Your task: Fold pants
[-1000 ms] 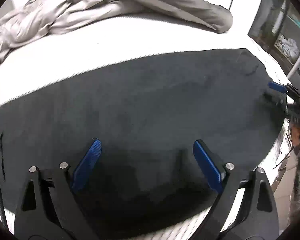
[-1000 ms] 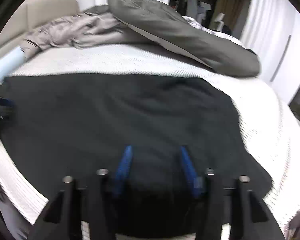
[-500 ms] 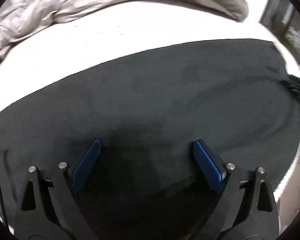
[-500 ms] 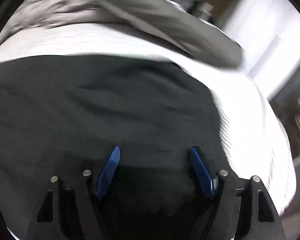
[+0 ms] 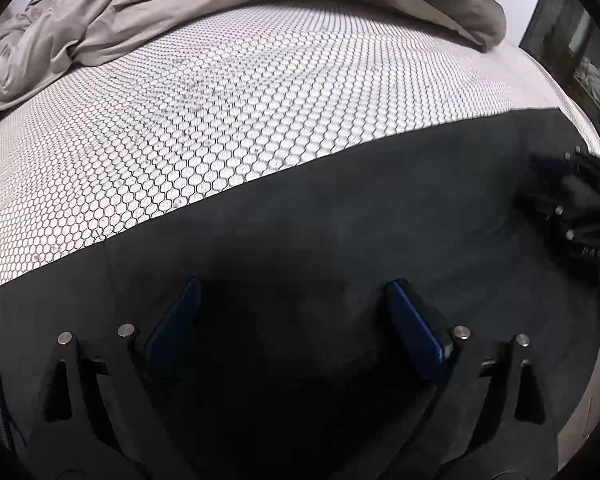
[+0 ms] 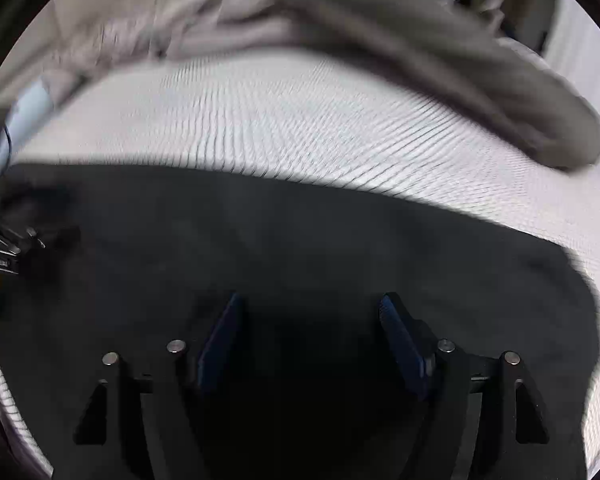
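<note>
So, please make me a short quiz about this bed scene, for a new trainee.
1. True or false: the left tongs are shut on the dark pants.
2. What lies at the far side of the white honeycomb bed cover? A) a grey blanket B) a red towel C) a shoe
3. Fill in: in the right wrist view, the right tongs stand ___ over the pants.

Key: 1 false, the blue pads stand apart; 2 A, the grey blanket; 3 open.
</note>
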A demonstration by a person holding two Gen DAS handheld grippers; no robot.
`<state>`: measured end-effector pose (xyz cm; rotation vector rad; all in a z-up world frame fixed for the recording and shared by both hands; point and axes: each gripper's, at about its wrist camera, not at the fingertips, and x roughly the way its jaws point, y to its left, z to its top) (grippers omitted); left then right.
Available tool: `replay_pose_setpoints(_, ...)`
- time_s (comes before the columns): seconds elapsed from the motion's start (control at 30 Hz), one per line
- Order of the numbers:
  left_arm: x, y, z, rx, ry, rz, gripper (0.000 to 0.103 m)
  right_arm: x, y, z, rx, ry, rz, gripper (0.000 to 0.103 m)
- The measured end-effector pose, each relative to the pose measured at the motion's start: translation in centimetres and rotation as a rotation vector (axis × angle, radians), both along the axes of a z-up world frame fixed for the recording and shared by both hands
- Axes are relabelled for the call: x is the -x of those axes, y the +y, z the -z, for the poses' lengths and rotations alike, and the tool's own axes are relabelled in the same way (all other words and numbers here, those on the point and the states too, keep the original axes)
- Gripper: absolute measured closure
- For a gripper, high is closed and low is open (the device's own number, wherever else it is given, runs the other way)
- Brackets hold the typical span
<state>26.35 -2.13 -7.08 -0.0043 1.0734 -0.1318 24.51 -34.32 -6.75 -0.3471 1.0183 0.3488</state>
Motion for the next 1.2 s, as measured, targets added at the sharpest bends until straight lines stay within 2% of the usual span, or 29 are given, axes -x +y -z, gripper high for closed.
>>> replay_pose_setpoints(0.07,0.5,1.4,0.0,-0.008,-0.002,-0.007,0.007,-0.6,-2.0,-0.2,0.017,-0.023,0.035,0.03)
replay_pose_setpoints(0.17,1.5,3.5,0.1,-0.003,-0.011,-0.012,0.007,-0.6,-8.0,-0.3,0.185,-0.101,0.191,0.032)
replay_pose_setpoints(0.23,2.0,4.3,0.3,-0.049,-0.017,-0.032,0.002,-0.5,-12.7,-0.5,0.133,-0.091,0.288,0.03)
replay_pose_setpoints(0.3,2.2,4.8,0.1,-0.032,-0.023,-0.051,0.004,-0.8,-14.0,-1.2,0.147,-0.121,0.337,0.03)
replay_pose_setpoints(0.4,2.1,4.3,-0.8,-0.013,-0.04,-0.052,0.009,-0.1,-13.6,-3.3,0.075,-0.184,0.354,0.032)
replay_pose_setpoints(0.53,-0.4,1.5,-1.6,-0.003,-0.079,0.003,0.009,-1.2,-8.8,-4.8,-0.063,-0.179,0.212,0.032)
replay_pose_setpoints(0.63,-3.5,-0.3,-0.6,0.008,-0.043,-0.001,0.015,-4.4,-4.6,-3.0,-0.103,-0.09,0.134,0.034)
replay_pose_setpoints(0.7,-4.6,-0.7,0.3,0.004,-0.028,-0.005,0.015,-6.0,-2.5,-0.8,-0.065,-0.023,0.114,0.047)
replay_pose_setpoints(0.73,-4.7,-0.4,0.5,0.009,-0.03,-0.002,0.016,-6.2,-2.0,0.3,0.002,-0.003,0.093,0.053)
replay_pose_setpoints(0.8,-4.1,1.3,0.4,-0.004,-0.036,-0.021,0.018,-4.9,-2.3,0.3,0.035,-0.034,0.069,0.053)
replay_pose_setpoints(0.93,-1.1,7.7,0.6,-0.084,-0.039,-0.126,0.019,-3.6,-7.9,0.0,0.173,-0.087,0.205,0.053)
replay_pose_setpoints(1.03,1.7,13.7,0.5,-0.079,-0.042,-0.219,0.018,-2.2,-12.3,-0.1,0.179,-0.08,0.283,0.053)
replay_pose_setpoints(1.13,3.0,16.8,0.0,-0.097,-0.033,-0.294,0.027,-2.2,-12.9,-0.1,0.153,-0.08,0.295,0.053)
replay_pose_setpoints(1.17,3.5,17.1,-0.6,-0.11,-0.035,-0.299,0.038,-2.2,-12.5,-0.4,0.174,-0.093,0.308,0.053)
replay_pose_setpoints(1.2,4.2,17.6,-1.0,-0.116,-0.042,-0.291,0.043,-1.7,-11.9,-1.0,0.165,-0.106,0.305,0.054)
